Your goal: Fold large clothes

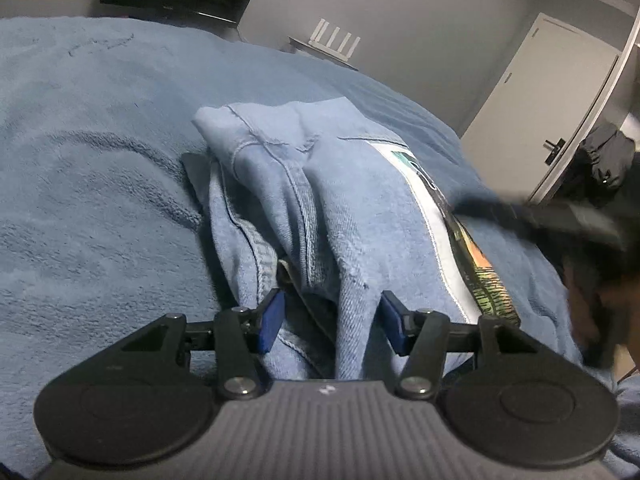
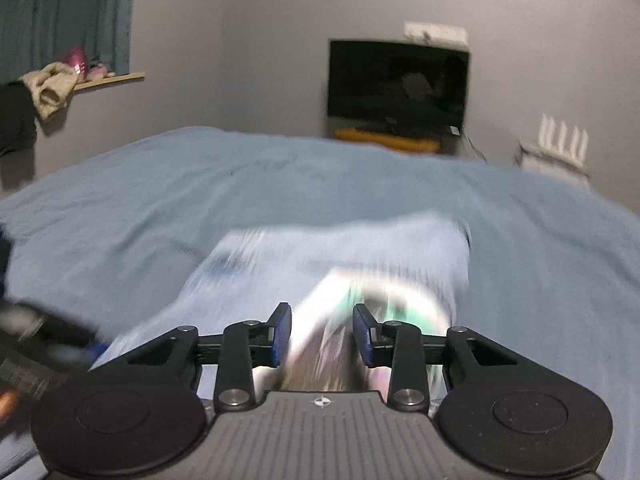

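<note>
Left hand-held gripper (image 1: 330, 322) and right hand-held gripper (image 2: 322, 334): ribbed grey housing with small white centre mark, two black round discs, black linkage arms, silver screws, blue finger pads (image 1: 272, 326).

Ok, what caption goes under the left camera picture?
Left gripper open around a fold of the blue sweatshirt on the bed.

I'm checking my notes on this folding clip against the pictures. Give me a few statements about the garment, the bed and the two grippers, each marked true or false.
1. The light blue sweatshirt lies on a blue fleece blanket. True.
2. The left gripper is clamped shut on nothing. False: its jaws stand apart with blue fabric between them.
3. The sweatshirt is plain. False: a colourful print shows.
4. A dark television screen stands beyond the bed. True.
5. The right gripper has its jaws apart. True.
</note>
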Action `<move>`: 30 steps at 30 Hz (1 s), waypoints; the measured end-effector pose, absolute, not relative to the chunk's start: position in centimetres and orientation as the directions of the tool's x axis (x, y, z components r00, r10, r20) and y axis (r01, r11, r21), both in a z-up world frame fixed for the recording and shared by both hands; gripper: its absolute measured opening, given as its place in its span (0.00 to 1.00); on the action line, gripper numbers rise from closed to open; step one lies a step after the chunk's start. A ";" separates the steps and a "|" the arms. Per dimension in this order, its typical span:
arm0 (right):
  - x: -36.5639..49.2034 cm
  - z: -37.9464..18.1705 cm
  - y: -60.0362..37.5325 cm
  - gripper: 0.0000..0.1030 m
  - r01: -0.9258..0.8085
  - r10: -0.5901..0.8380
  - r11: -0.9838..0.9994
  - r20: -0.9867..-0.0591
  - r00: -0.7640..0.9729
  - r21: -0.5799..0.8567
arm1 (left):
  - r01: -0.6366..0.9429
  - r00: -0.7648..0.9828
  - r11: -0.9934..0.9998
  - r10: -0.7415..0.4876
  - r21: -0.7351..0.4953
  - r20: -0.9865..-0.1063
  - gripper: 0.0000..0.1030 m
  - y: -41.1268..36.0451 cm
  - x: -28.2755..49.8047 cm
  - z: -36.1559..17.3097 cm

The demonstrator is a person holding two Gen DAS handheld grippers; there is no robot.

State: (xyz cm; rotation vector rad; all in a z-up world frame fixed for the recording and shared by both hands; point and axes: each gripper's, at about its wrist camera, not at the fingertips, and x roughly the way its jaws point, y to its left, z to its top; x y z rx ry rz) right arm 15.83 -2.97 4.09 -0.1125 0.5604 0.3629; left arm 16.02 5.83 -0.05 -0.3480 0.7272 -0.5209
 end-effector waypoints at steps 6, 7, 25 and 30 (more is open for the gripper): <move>9.7 1.7 -4.1 0.31 -0.300 0.203 0.950 -0.563 0.801 -0.086 | 0.336 0.641 0.837 -0.539 -0.432 -0.546 0.52 5.6 15.5 0.2; 10.1 1.2 -3.9 0.34 -0.287 0.157 0.946 -0.565 0.810 -0.148 | 0.338 0.644 0.839 -0.536 -0.426 -0.546 0.52 5.5 15.5 0.2; 5.5 0.1 0.6 0.15 -0.315 0.203 0.945 -0.602 0.772 -0.085 | 0.458 0.789 0.813 -0.558 -0.360 -0.256 0.53 4.1 11.2 6.2; 6.8 -1.9 1.8 0.15 -0.293 0.183 0.953 -0.630 0.755 -0.073 | 0.422 0.770 0.878 -0.478 -0.225 -0.423 0.50 1.9 12.0 2.6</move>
